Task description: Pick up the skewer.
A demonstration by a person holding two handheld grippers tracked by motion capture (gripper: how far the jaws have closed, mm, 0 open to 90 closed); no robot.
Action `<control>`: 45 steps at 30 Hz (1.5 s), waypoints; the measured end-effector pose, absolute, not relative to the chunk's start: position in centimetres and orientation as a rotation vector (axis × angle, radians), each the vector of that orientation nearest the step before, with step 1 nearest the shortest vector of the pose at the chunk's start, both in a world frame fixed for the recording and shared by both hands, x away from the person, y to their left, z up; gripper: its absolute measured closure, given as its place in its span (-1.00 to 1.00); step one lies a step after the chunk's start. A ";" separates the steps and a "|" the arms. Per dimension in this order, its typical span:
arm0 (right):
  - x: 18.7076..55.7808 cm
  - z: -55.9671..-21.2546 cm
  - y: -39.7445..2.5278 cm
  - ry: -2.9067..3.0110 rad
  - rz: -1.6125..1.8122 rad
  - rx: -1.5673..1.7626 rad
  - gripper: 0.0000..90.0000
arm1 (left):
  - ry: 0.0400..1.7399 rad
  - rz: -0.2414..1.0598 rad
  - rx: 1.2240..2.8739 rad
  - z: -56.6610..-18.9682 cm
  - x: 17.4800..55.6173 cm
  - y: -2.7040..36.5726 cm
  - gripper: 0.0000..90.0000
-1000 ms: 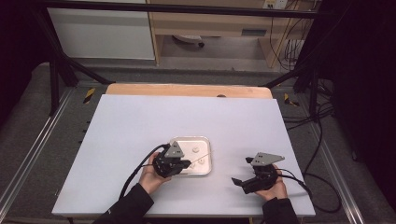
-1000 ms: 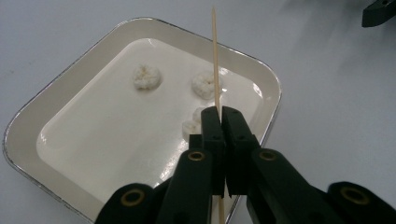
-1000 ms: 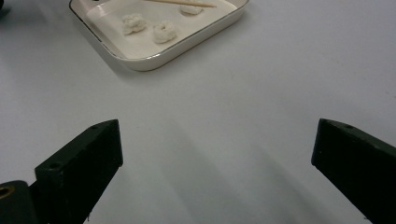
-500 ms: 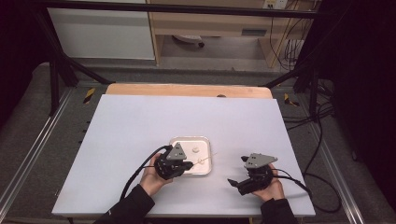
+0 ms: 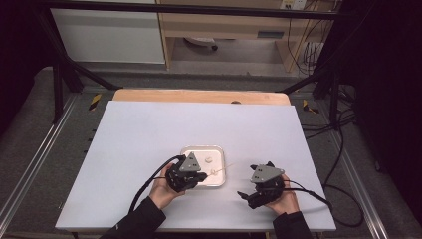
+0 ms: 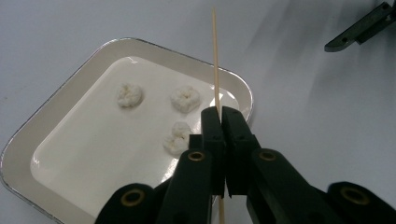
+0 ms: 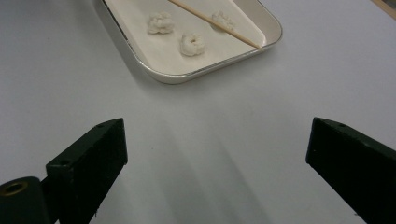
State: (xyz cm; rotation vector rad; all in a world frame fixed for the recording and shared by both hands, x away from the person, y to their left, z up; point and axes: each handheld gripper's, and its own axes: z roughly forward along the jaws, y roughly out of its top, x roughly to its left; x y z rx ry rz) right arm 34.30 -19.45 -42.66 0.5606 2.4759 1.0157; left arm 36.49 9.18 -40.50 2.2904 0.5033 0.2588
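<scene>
Thin wooden skewer [image 6: 215,56] was pinched by left gripper [image 6: 222,122] over white rectangular tray [image 6: 70,88]; white dough lumps [image 6: 185,98] not yet speared; right gripper [image 7: 217,144] jaws spread.

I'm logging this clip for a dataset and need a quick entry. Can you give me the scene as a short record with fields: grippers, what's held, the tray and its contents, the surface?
left gripper: shut on a thin wooden skewer, over the near edge of the tray
right gripper: open, holding nothing, above bare table to the right of the tray
tray: shallow, white, rounded corners, flat on the table
contents: three small white lumps lying apart inside
skewer: points out past the tray's edge, toward the right gripper
table: plain white top
</scene>
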 end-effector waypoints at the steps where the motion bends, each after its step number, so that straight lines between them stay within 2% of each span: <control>1: 34.3 -42.7 -19.3 2.477 1.013 0.547 -0.85 | 0.503 0.258 2.290 -40.5 36.5 9.1 0.97; 7: 34.2 -42.4 -18.7 2.478 0.955 0.482 -0.80 | 0.481 0.253 2.309 -40.5 36.5 8.3 0.97; 45: 33.6 -41.9 -16.5 2.487 0.712 0.054 -0.02 | 0.360 0.217 2.409 -40.0 35.9 3.6 0.97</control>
